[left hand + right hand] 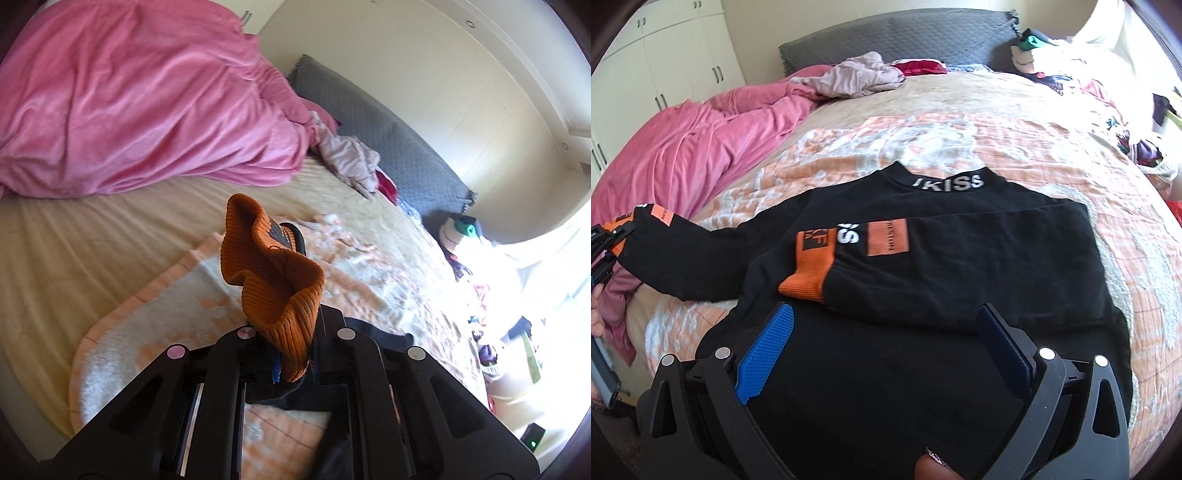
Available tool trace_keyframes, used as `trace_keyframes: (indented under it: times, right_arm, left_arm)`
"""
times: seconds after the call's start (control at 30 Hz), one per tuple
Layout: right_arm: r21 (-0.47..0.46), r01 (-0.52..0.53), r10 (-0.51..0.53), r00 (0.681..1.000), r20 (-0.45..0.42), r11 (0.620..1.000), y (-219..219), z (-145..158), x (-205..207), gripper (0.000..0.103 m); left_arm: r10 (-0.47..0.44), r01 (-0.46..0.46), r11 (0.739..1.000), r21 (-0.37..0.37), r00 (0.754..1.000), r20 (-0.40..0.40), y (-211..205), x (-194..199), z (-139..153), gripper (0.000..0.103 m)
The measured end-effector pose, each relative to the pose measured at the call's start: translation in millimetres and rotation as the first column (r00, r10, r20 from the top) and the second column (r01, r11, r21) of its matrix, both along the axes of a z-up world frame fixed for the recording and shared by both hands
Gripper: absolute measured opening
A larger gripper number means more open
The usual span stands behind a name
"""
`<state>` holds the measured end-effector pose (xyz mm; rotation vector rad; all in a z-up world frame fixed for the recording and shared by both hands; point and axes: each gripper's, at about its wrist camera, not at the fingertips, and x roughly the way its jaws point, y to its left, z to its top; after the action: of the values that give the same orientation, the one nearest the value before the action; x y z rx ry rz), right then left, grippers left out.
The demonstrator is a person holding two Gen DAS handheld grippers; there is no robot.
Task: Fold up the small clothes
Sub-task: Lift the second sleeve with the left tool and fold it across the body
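Observation:
A small black sweatshirt [960, 277] with orange cuffs lies face down on a peach and white blanket [1052, 155] on the bed. One sleeve is folded across its back, with that orange cuff [809, 277] near the middle. The other sleeve [701, 254] stretches out to the left, lifted off the bed. My left gripper [291, 365] is shut on that sleeve's orange cuff [273, 280], which bunches up above the jaws. In the right wrist view the left gripper [613, 236] shows at the left edge. My right gripper [882, 332] stands open over the sweatshirt's lower part, holding nothing.
A pink duvet [129, 96] is heaped on the bed's left side. Crumpled pale clothes [860, 77] lie near a grey headboard [897, 37]. A pile of mixed clothes [1126, 110] sits at the bed's far right. White wardrobes [665, 59] stand behind the bed.

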<state>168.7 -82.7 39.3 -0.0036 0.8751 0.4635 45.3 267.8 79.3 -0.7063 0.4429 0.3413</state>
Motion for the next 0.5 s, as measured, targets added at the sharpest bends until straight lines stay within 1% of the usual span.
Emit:
trace_keyframes:
  times: [0.27, 0.5]
  right_arm:
    - [0.037, 0.061, -0.061, 0.998, 0.003, 0.997, -30.5, 4.0, -0.8, 0.098]
    - [0.061, 0.111, -0.112, 0.994, 0.006, 0.992, -53.0, 7.1, -1.4, 0.098]
  left_arm:
    - [-0.137, 0.137, 0.990, 0.028, 0.990, 0.017, -47.0, 15.6, 14.1, 0.005]
    - [-0.267, 0.267, 0.963, 0.038, 0.964, -0.003, -89.1, 35.1, 10.4, 0.004]
